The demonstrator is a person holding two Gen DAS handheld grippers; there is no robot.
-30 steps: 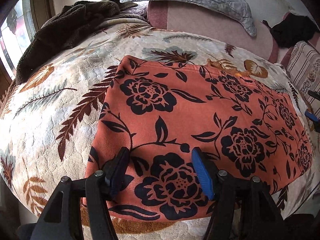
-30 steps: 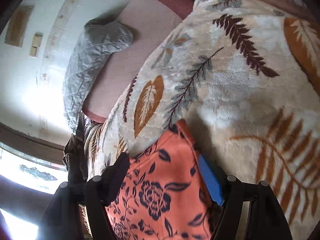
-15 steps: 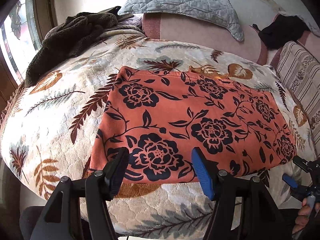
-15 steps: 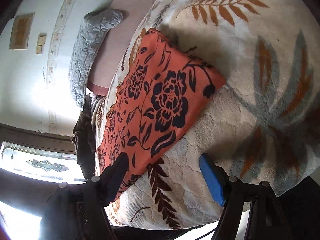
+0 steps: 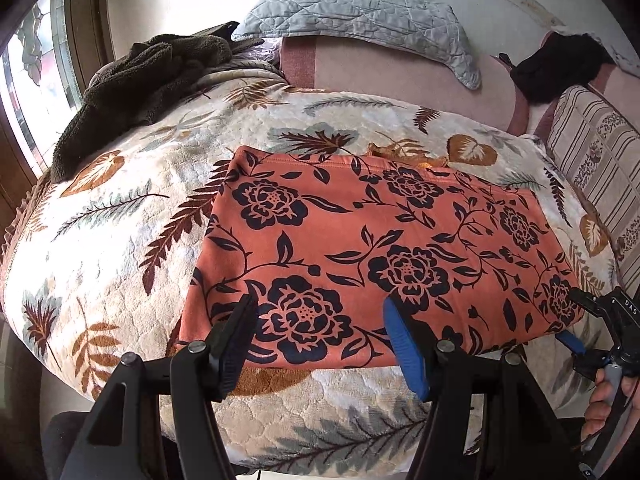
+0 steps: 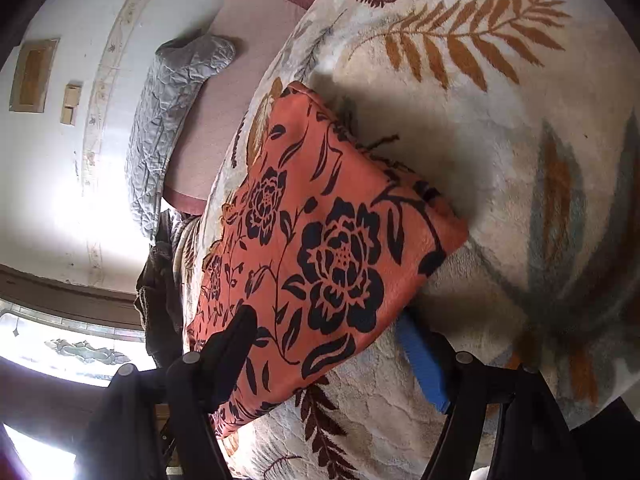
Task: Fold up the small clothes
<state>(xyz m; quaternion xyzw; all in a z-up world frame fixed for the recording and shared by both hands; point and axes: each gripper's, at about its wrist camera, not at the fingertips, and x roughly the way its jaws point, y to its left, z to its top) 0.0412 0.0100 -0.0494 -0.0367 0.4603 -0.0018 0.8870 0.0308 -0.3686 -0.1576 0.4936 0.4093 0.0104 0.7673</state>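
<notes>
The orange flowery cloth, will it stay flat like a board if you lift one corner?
Probably not. The orange flowery cloth lies folded and follows the soft leaf blanket, so it would likely droop. It looks thin and light. Its layers may slide apart, since both grippers are open, gripping nothing.

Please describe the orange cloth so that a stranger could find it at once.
Look at the cream leaf-print blanket covering the bed. In its middle lies the orange cloth, flat and rectangular. Only it has black roses; the dark brown garment near the window is plain.
</notes>
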